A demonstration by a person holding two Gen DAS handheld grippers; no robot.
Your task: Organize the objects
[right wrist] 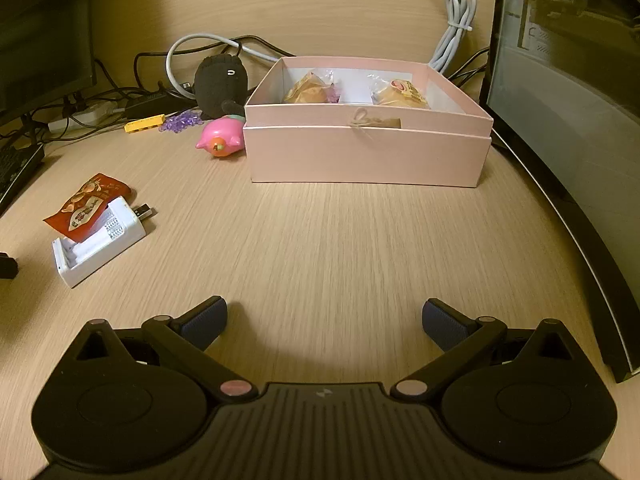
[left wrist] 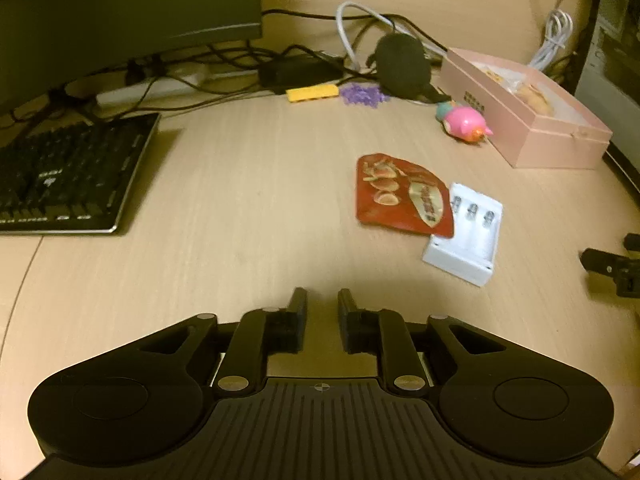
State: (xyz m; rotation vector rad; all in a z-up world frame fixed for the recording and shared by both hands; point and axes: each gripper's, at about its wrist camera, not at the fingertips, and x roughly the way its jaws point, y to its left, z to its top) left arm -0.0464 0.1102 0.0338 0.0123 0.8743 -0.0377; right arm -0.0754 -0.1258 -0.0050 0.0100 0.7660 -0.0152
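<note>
A pink open box (right wrist: 368,152) stands on the desk ahead of my right gripper (right wrist: 324,320), with two wrapped pastries (right wrist: 308,90) inside. The box also shows in the left wrist view (left wrist: 528,128). A red snack packet (left wrist: 400,196) lies partly over a white battery charger (left wrist: 468,236); both show at the left in the right wrist view, packet (right wrist: 90,206) and charger (right wrist: 100,244). A pink toy (right wrist: 220,140) lies left of the box. My left gripper (left wrist: 322,308) has its jaws a small gap apart and empty. My right gripper is wide open and empty.
A black keyboard (left wrist: 68,176) and a monitor (left wrist: 120,8) are at the left. Cables, a black plush (left wrist: 400,64), a yellow brick (left wrist: 312,92) and purple beads (left wrist: 362,94) lie along the back. A computer case (right wrist: 568,120) stands at the right.
</note>
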